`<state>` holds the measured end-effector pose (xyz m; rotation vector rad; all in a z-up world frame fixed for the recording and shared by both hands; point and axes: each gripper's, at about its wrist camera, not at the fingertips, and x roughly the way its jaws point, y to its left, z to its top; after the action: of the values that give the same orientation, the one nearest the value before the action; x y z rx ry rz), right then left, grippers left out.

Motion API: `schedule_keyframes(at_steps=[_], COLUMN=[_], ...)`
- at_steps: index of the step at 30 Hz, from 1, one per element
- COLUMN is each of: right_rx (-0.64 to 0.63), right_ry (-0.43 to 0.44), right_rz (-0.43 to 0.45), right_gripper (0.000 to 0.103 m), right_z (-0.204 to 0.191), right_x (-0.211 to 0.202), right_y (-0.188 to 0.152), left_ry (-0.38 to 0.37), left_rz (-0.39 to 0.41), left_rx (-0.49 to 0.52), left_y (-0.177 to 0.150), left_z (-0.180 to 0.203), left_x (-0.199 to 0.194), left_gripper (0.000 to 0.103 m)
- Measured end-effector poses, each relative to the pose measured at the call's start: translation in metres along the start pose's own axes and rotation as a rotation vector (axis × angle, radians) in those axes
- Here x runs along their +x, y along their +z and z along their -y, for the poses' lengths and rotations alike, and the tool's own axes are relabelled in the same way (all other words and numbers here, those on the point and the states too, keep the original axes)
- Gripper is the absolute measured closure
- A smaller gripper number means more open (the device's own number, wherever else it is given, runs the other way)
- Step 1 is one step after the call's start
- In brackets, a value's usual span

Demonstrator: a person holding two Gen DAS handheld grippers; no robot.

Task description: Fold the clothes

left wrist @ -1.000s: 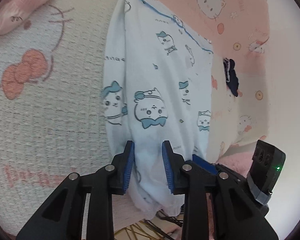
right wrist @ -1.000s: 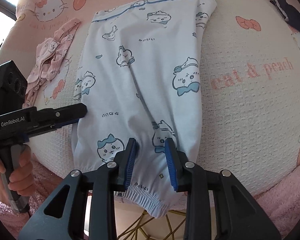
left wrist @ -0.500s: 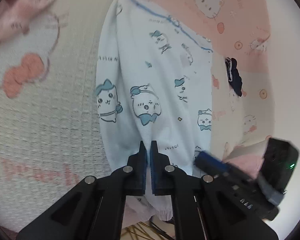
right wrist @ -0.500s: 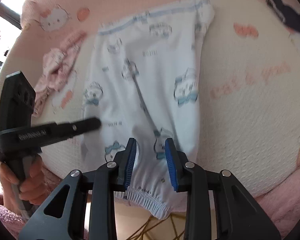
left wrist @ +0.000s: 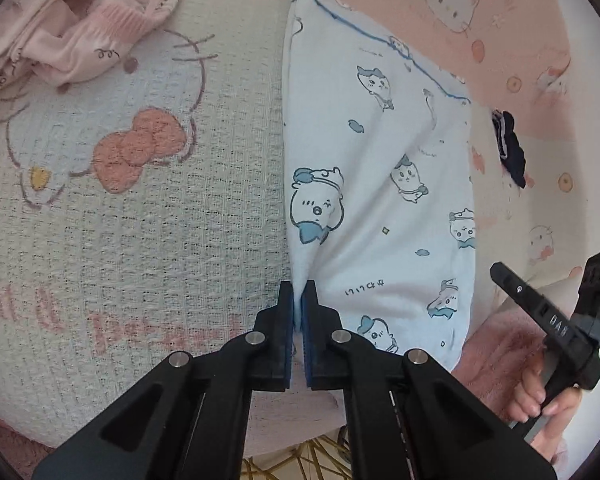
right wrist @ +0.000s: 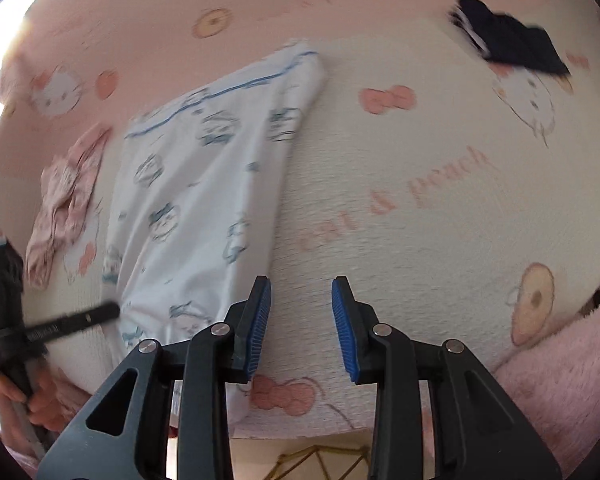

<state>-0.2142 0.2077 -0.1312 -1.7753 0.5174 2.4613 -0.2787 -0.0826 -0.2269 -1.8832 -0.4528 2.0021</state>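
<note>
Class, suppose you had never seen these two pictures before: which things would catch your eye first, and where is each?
The pale blue cartoon-print trousers lie mid-blanket, their near edge pinched in the left gripper. The right gripper hangs beside them with nothing between its blue pads, over the cream waffle blanket with pink cat prints. A crumpled pink garment lies far left, a small navy item far right.

Both wrist views look steeply down, close — sharing the pale-blue trousers (left wrist: 380,200).

Cat-print bedspread (left wrist: 140,240) carries pale blue pyjama trousers (left wrist: 380,200), pink garment (left wrist: 80,32), dark garment (left wrist: 510,152)
</note>
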Motion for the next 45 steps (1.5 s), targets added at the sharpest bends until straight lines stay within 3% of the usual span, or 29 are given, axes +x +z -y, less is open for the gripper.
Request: schedule_keyframes(at_steps=[3,4,6,9,14,17,19,21,24,27,30,35,37,41,43,45], right_rx=[0.030,0.017,-0.021,-0.090,-0.141,-0.146,-0.152,-0.121,-0.137,-0.211,-0.271,-0.277,-0.261,-0.249,-0.262,-0.299], right_ry=[0.056,0.076,0.093,0.092,-0.009,-0.036,-0.072,-0.058,-0.049,-0.016,0.022,-0.023,-0.024,-0.036,0.004,0.035], right_rz=[-0.013,-0.016,-0.018,-0.024,-0.094,-0.087,-0.078,-0.071,-0.013,0.042,0.004,-0.079,-0.099,-0.054,-0.014,0.013], right_gripper=[0.071,0.071,0.071,0.071,0.071,0.071,0.065,0.065,0.065,0.065,0.065,0.064,0.060,0.058,0.058,0.058], right_z=[0.005,0.001,-0.010,-0.027,-0.035,-0.032,-0.027,-0.020,-0.023,-0.041,-0.057,-0.054,-0.048,-0.041,-0.048,-0.060], right_x=[0.002,0.004,0.007,0.013,0.037,0.035,0.031,0.026,0.013,0.001,0.006,0.017,0.017,0.002,-0.006,-0.008], right_y=[0.000,-0.001,-0.004,-0.008,-0.018,-0.018,-0.017,-0.017,-0.019,-0.027,-0.037,-0.042,-0.041,-0.038,-0.034,-0.030], left_ry=[0.051,0.066,0.041,0.002,0.073,0.128,0.161,0.208,0.185,0.172,0.252,0.273,0.289,0.260,0.274,0.289], left_rz=[0.060,0.090,0.115,0.086,-0.054,-0.062,-0.068,-0.063,-0.008,0.031,-0.021,-0.051,-0.056,0.009,0.049,0.036], left_rx=[0.034,0.046,0.089,0.186,0.331,0.386,0.388,0.420,0.480,0.500,0.483,0.436,0.424,0.377,0.393,0.401], left_y=[0.000,-0.001,-0.004,-0.012,-0.026,-0.033,-0.036,-0.042,-0.050,-0.053,-0.053,-0.059,-0.064,-0.061,-0.058,-0.057], left_z=[0.005,0.007,0.016,0.039,0.074,0.082,0.079,0.078,0.089,0.099,0.093,0.085,0.080,0.076,0.082,0.084], left_x=[-0.017,-0.025,-0.032,-0.024,0.026,0.029,0.024,0.020,0.010,0.007,0.028,0.024,0.018,0.000,-0.001,0.009], left_gripper=[0.072,0.071,0.071,0.071,0.071,0.071,0.071,0.071,0.071,0.071,0.071,0.069,0.061,0.058,0.058,0.058])
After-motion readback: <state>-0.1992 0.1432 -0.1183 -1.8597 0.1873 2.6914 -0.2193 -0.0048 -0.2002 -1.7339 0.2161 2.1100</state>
